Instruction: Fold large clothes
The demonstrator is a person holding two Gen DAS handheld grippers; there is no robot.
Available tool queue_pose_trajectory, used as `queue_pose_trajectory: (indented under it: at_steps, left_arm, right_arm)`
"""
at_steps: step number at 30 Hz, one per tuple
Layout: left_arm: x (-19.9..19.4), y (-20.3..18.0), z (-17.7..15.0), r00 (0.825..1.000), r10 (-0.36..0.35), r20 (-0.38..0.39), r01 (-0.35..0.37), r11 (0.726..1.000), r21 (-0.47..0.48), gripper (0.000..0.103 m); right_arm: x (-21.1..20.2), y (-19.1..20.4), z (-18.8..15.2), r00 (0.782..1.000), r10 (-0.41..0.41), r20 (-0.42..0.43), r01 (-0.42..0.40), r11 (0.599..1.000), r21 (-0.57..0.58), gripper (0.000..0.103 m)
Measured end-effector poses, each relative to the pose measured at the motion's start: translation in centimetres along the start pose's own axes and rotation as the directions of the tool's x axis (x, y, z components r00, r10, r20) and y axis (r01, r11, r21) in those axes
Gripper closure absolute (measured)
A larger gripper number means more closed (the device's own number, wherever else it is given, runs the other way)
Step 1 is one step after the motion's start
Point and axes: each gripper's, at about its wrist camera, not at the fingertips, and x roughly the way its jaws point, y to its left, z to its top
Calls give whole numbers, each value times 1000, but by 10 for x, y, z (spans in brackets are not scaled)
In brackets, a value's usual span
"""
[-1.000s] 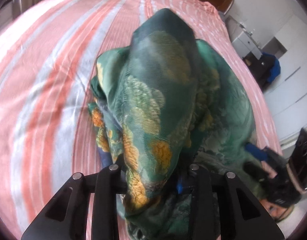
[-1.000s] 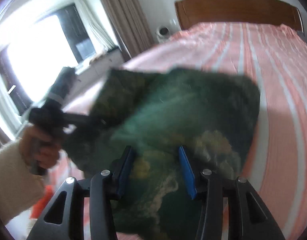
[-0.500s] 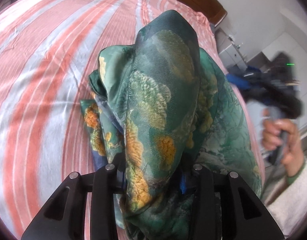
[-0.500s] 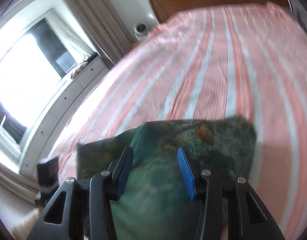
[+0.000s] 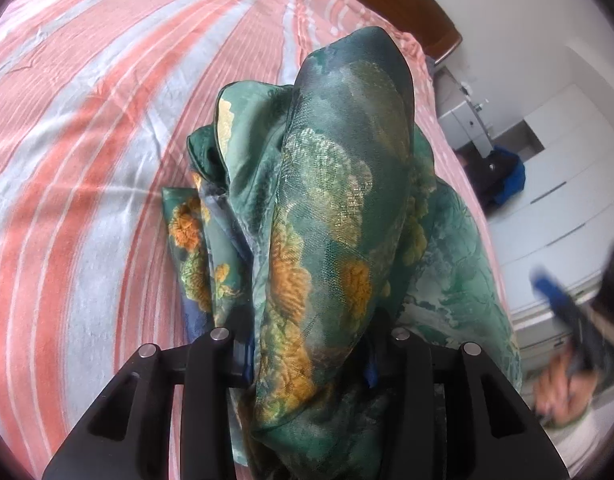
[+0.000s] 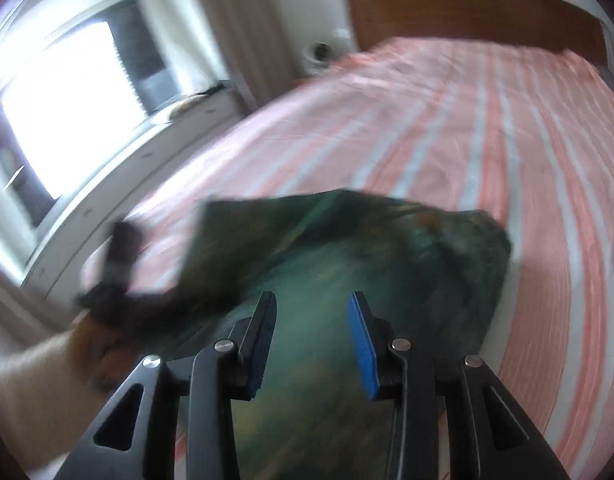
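Garment (image 5: 339, 216) stays bunched between the slowly opening left gripper (image 5: 307, 354) jaws, while the right gripper (image 6: 311, 344) has let go and risen above it, jaws narrowing on nothing, so the fold waits.

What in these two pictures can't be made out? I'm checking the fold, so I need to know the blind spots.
- Left wrist view: the left tongs tips, buried under the green cloth; their jaws are opening.
- Left wrist view: the right hand, smeared by motion at the edge.
- Right wrist view: the cloth's pattern and folds, blurred; the right tongs, closing, grip nothing.
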Motion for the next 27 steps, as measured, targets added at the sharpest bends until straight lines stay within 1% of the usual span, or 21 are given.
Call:
queue_pose_trajectory:
  at_steps: [1,2,3,4,5,6,7,8,10,11,12,13,14,15,16,17,19,21,23,25,27]
  left_arm:
    - [3,-1,1,1000,1,0,-1,1000,-1,62]
    - [5,-1,2,1000,1,1,-1,1000,-3,62]
    - [6,-1,1,1000,1,0,-1,1000,-5,61]
    - [6,-2,0,1000,3,-1,-3,1000,0,60]
    - [7,-4,-2,1000,15,-2,-15,1000,18,60]
    - [7,-7,-4,999,36,-1,-36,999,38,59]
    - [5,-11,-5,998,64,10,-64,997,52,57]
    - [5,-15,-6,997,76,21,-77,996,51,55]
    - [-5,-18,-7,997,75,37,-76,997,34,44]
    - [-14,-19,-8,997,58,43,-59,998,19,40]
    - [-25,-20,-9,998,43,53,-44,999,8,30]
    - [-41,-20,-12,995,57,76,-57,998,-1,12]
    - [-53,-19,-16,993,68,100,-69,998,-1,8]
    - [-65,-17,-21,990,70,120,-70,998,0,8]
    - [-77,-13,-28,990,57,128,-57,998,-3,8]
    - [-89,-9,-36,990,50,132,-48,999,-15,8]
    - [-108,-2,-53,986,66,150,-60,997,-40,8]
    - [-121,-2,-75,981,105,161,-102,994,-25,7]
    - [-128,-9,-99,967,177,181,-183,983,14,5]
    - [-125,-18,-123,949,251,189,-263,964,40,4]
    - [-116,-23,-140,939,297,172,-309,950,50,4]
  right_arm:
    - [-6,16,-16,999,33,0,-33,999,-23,65]
    - [-11,32,-39,998,69,-6,-70,997,-34,65]
    - [-2,40,-56,995,97,-30,-98,995,-29,65]
    - [12,46,-78,992,99,-76,-101,995,-20,65]
    - [32,45,-97,991,59,-118,-60,998,-5,66]
    - [48,40,-109,989,38,-141,-35,999,22,73]
    - [64,34,-120,989,13,-148,-5,998,56,78]
    - [67,32,-123,991,3,-136,6,998,69,82]
    - [65,33,-121,993,-17,-119,29,995,93,82]
    - [57,39,-119,994,-31,-108,41,995,95,77]
    - [48,45,-118,995,-35,-92,43,995,85,71]
    - [29,55,-118,997,-37,-65,41,997,60,65]
    - [19,58,-118,998,-32,-47,34,999,41,45]
    - [7,61,-118,999,-31,-23,32,999,24,23]
    - [-14,67,-126,999,-48,18,48,999,7,16]
    - [-27,69,-134,997,-66,47,66,998,0,11]
    - [-51,72,-159,990,-117,80,118,993,-5,10]
    - [-62,78,-182,983,-165,78,165,986,7,10]
    - [-65,74,-207,974,-219,60,217,975,38,10]
    - [-67,73,-235,962,-270,40,268,962,57,10]
    - [-67,69,-256,953,-303,-6,303,950,75,10]
